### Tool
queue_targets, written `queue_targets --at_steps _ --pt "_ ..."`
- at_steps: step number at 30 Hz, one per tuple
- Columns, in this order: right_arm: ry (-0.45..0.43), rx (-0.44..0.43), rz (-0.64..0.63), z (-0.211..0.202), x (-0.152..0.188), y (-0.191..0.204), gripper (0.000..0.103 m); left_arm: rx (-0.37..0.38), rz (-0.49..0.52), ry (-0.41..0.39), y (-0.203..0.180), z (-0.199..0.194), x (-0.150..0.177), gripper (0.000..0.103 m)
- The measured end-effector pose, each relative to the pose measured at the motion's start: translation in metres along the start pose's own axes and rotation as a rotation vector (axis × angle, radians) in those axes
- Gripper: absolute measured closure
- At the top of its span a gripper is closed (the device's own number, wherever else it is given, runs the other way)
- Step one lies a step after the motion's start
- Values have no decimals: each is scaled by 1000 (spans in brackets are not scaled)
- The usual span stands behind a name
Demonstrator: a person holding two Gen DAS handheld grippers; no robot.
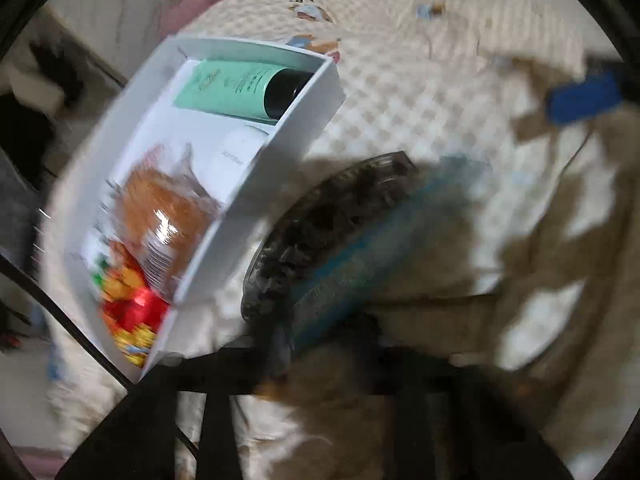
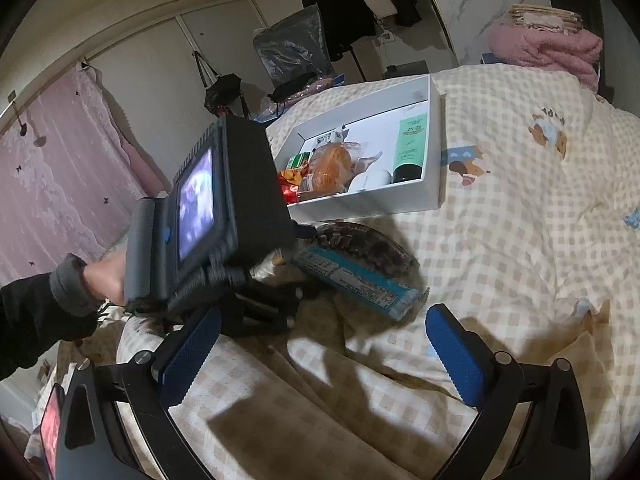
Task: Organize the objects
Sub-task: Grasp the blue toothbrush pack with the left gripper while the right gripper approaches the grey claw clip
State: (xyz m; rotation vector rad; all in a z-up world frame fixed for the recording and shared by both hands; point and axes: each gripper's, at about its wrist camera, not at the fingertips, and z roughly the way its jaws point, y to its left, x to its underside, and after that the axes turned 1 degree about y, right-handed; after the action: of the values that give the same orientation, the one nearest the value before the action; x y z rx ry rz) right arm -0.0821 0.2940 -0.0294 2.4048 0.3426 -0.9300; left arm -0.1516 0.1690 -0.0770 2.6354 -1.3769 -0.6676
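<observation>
A long snack pack (image 1: 340,232) with a blue label and dark contents lies on the checked quilt, just outside the white box (image 1: 296,120). My left gripper (image 1: 280,344) is shut on the pack's near end; the blur hides the pads. From the right wrist view, the left gripper (image 2: 282,258) reaches down onto the snack pack (image 2: 360,268) beside the white box (image 2: 360,200). The box holds a green tube (image 2: 408,140), a wrapped bun (image 2: 332,168), a white round item (image 2: 372,178) and red snack packets (image 2: 290,186). My right gripper (image 2: 324,356) hovers open over the quilt, holding nothing.
The quilt (image 2: 500,220) covers a bed, with a pink blanket (image 2: 548,48) at its far end. A hand in a dark sleeve (image 2: 106,276) holds the left gripper. Pink curtains (image 2: 52,168) and hanging clothes (image 2: 340,0) stand beyond the bed.
</observation>
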Motion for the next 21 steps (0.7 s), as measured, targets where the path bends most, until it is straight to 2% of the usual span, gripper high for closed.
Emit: queue_targets --at_steps 5,10,14,19,21 --pt "2 -3 2 0 0 0 0 80 -174 21 26 -30 10 88" --pt "4 -5 7 1 0 -1 0 213 -369 -30 45 -84 36 88" --pt "12 -8 14 3 0 -3 0 304 -546 -91 55 -111 63 88" --pt "16 -8 18 3 0 -3 0 320 -767 -152 70 -90 90 88" --pt "20 -8 21 4 0 -4 0 302 -784 -143 66 -74 100 88"
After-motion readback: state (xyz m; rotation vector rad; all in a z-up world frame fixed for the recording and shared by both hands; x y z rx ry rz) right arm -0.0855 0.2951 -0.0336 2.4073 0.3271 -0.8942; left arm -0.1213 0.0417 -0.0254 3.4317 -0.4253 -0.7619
